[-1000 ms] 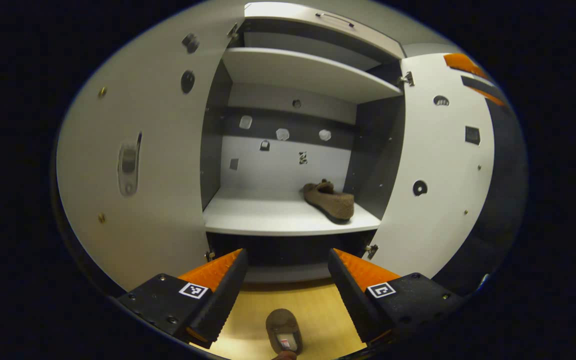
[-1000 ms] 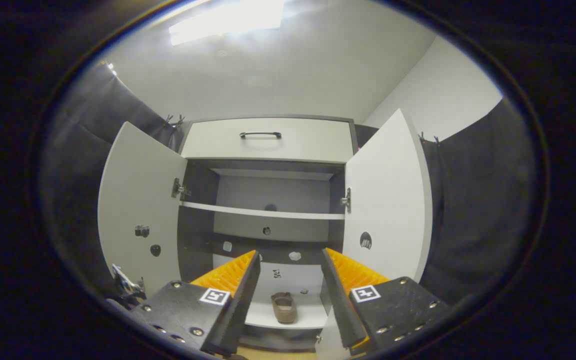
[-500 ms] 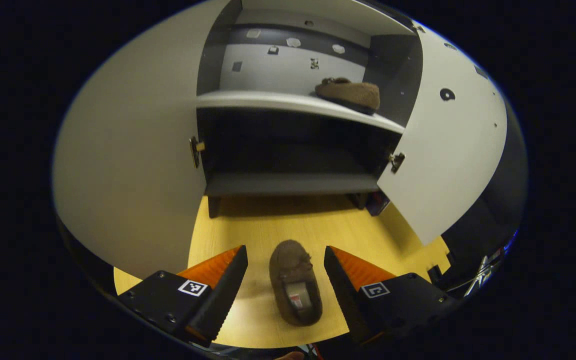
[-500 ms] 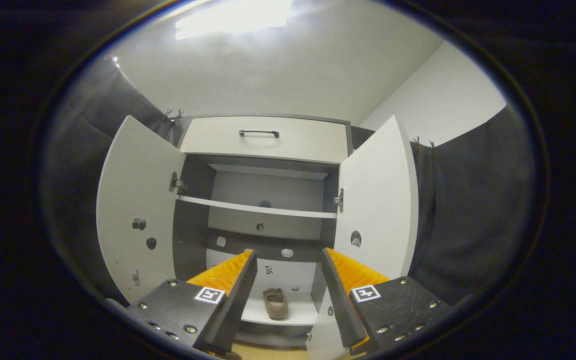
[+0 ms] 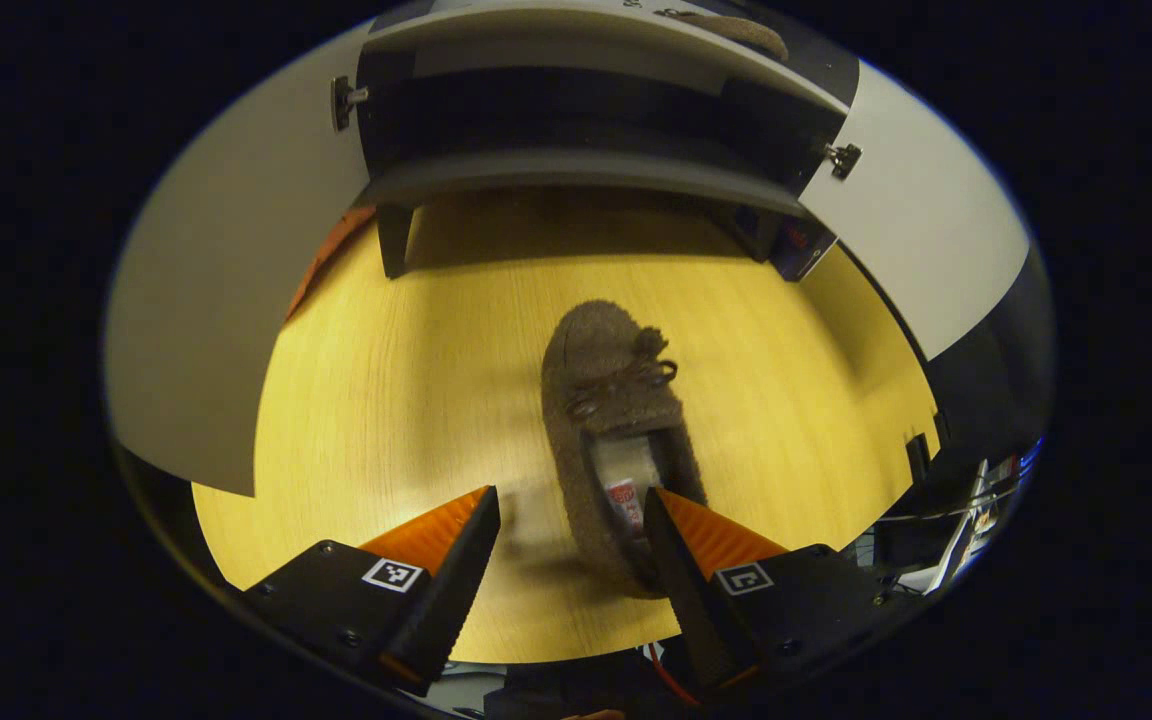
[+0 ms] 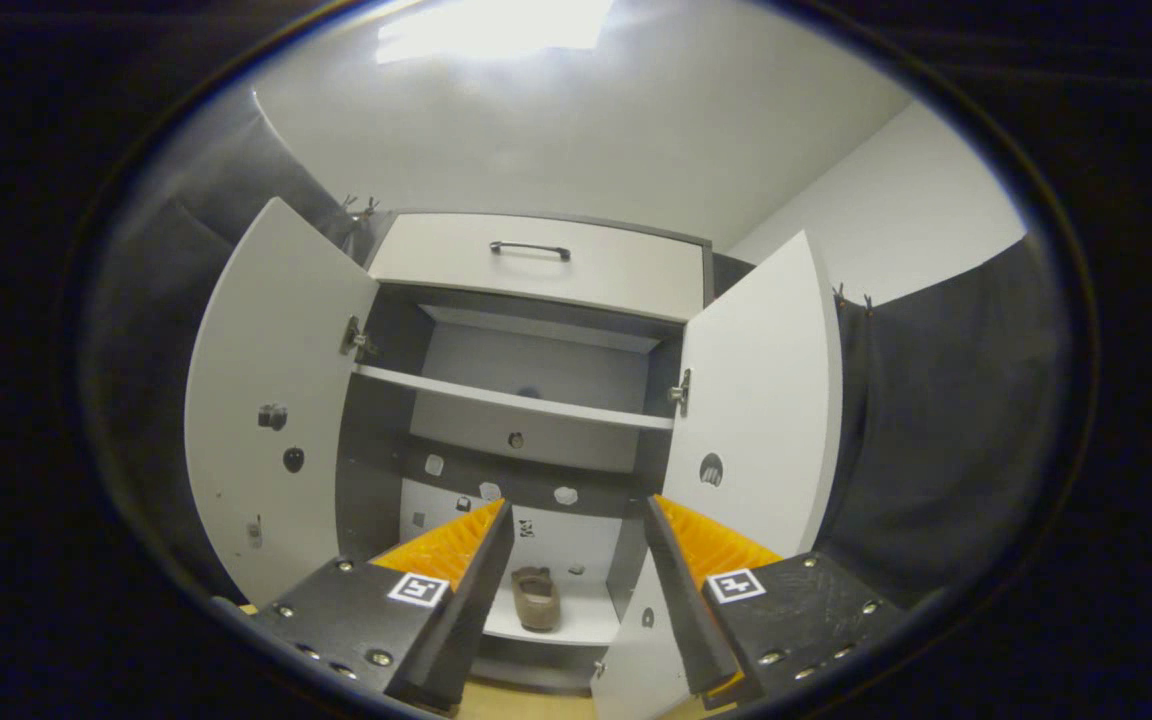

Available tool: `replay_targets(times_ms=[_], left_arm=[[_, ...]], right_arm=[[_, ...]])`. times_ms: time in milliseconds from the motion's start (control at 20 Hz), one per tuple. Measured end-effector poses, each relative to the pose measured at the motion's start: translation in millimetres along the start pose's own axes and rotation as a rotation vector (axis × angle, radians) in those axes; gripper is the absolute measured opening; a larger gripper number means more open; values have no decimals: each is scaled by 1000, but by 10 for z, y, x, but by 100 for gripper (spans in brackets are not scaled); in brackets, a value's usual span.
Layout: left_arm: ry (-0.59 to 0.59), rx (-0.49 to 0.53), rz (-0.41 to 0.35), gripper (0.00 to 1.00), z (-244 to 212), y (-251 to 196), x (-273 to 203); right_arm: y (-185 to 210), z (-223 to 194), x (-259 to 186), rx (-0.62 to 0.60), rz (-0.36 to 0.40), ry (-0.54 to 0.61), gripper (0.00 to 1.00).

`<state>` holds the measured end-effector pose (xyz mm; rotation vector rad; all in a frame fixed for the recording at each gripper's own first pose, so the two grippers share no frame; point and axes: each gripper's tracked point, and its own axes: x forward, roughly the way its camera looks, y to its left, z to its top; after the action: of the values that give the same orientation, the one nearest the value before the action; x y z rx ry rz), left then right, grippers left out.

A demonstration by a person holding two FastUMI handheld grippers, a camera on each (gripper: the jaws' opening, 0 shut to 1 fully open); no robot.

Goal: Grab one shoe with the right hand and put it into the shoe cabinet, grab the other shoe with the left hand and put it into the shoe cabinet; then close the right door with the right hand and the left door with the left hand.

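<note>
**Left gripper above floor shoe; right gripper facing open cabinet**

Left gripper view: the left gripper (image 5: 568, 530) points down at the wooden floor (image 5: 386, 380), jaws spread. A brown slipper-type shoe (image 5: 608, 400) lies on the floor in front of the shoe cabinet (image 5: 576, 170), toe toward the cabinet. Its heel sits between the fingers, close against the right-hand one; contact cannot be determined. Beyond the shoe stand the cabinet's base and legs.

Right gripper view: the right gripper (image 6: 576, 570) faces the cabinet (image 6: 536, 270), jaws spread, holding nothing. The second shoe (image 6: 534, 598) rests on the cabinet's lower shelf. The left door (image 6: 271, 400) and right door (image 6: 761, 390) stand open. A drawer handle (image 6: 530, 248) is at the cabinet's top.
</note>
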<state>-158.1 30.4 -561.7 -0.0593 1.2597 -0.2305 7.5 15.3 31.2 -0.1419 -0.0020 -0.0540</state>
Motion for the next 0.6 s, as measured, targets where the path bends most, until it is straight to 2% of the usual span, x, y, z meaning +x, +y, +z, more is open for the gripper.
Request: replay_targets(times_ms=[150, 350, 450, 550, 600], left_arm=[[84, -34, -18, 87, -232, -6, 111], [141, -86, -64, 76, -300, -96, 206], [192, -129, -97, 61, -361, -158, 255], [238, -145, -88, 37, -404, -122, 296], [245, -132, -75, 32, -405, -78, 299]], right_arm=[[10, -40, -8, -4, 0, 13, 78], [9, -83, 12, 0, -1, 19, 78], [41, -96, 22, 3, 5, 19, 79], [49, -103, 38, -4, 7, 18, 79], [59, -111, 45, -9, 7, 18, 79]])
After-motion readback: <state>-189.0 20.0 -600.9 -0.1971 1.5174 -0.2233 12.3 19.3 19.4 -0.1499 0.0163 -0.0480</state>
